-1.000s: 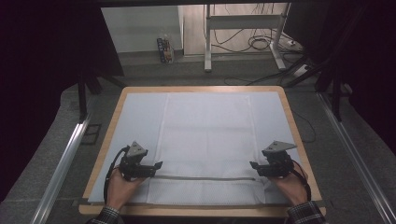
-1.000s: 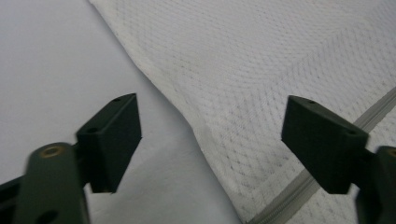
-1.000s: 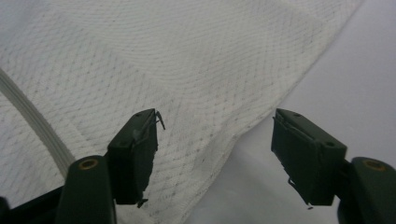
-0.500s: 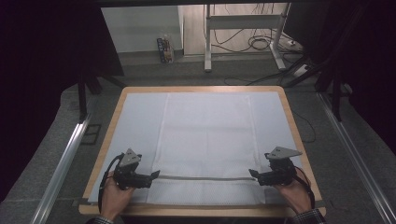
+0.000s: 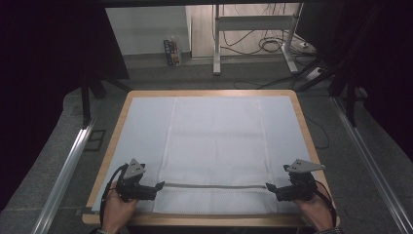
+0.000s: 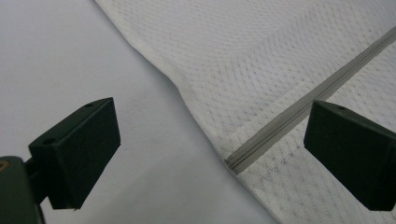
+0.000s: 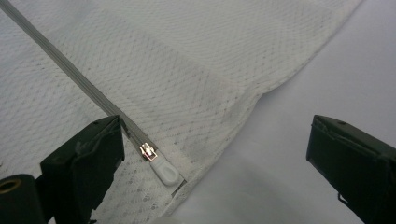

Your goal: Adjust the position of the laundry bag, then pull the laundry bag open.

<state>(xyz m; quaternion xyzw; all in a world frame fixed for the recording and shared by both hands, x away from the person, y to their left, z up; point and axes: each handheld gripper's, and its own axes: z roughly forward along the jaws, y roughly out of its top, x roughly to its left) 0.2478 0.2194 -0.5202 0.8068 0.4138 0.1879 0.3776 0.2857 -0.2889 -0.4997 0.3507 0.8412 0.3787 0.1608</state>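
Your right gripper (image 7: pixel 219 158) has just opened wide over the mesh bag's (image 7: pixel 196 70) zip pull (image 7: pixel 163 171), touching nothing.

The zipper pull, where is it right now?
The white zipper pull lies at the grey zipper's right end, near the mesh bag's right edge, between the right gripper's open jaws.

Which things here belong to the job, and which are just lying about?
In the job: mesh laundry bag, its zipper, zipper pull, left gripper, right gripper, both open.
Lying about: floor cables, metal stand, box by the wall.
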